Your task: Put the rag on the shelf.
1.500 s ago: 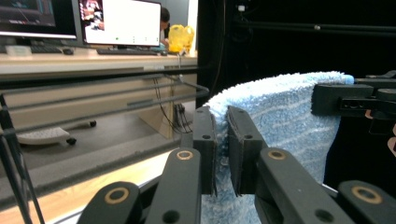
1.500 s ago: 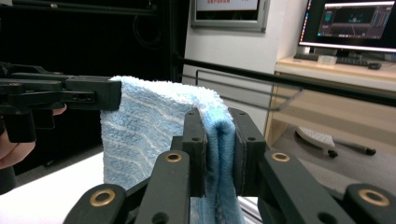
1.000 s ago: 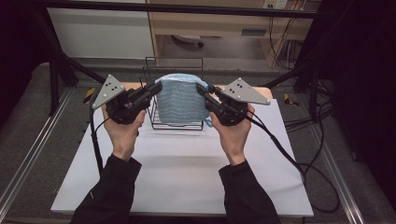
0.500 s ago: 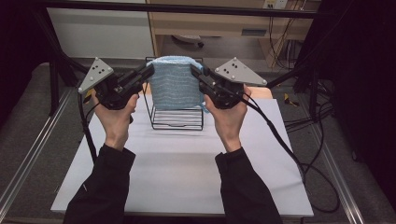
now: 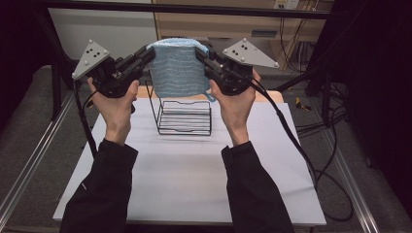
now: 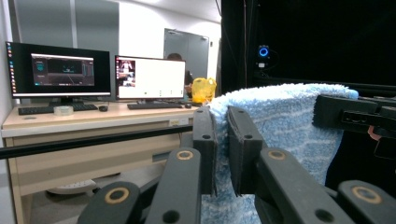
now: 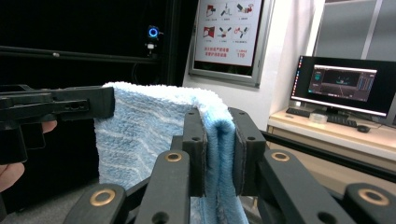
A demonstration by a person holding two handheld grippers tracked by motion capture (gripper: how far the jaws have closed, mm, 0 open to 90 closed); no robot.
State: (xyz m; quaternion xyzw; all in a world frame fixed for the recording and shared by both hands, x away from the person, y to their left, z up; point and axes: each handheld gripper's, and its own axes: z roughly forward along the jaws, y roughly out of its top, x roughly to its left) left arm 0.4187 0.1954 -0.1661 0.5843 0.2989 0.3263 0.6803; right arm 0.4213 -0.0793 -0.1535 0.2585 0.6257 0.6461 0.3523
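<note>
From the high view, the left gripper and the right gripper each clamp a top corner of the blue towel, which hangs stretched between them in the air, above and a little behind the black wire rack standing on the white surface. The towel's top edge runs straight across from one gripper to the other, its length dropping down toward the rack, so the rack lies below and slightly nearer the person than the cloth; both hands look about equally near it. Whether the lower hem clears the rack's top wire is hard to judge from here, though it appears to hang free. Over to the left gripper view: the jaws are pinched tight on the towel, a fold of terry squeezed between the pads, with the right gripper biting the far corner. Now the right gripper view: same story mirrored, the jaws closed hard on a doubled edge of the towel, and the left gripper gripping the opposite corner, cloth spanning taut-ish between them.
</note>
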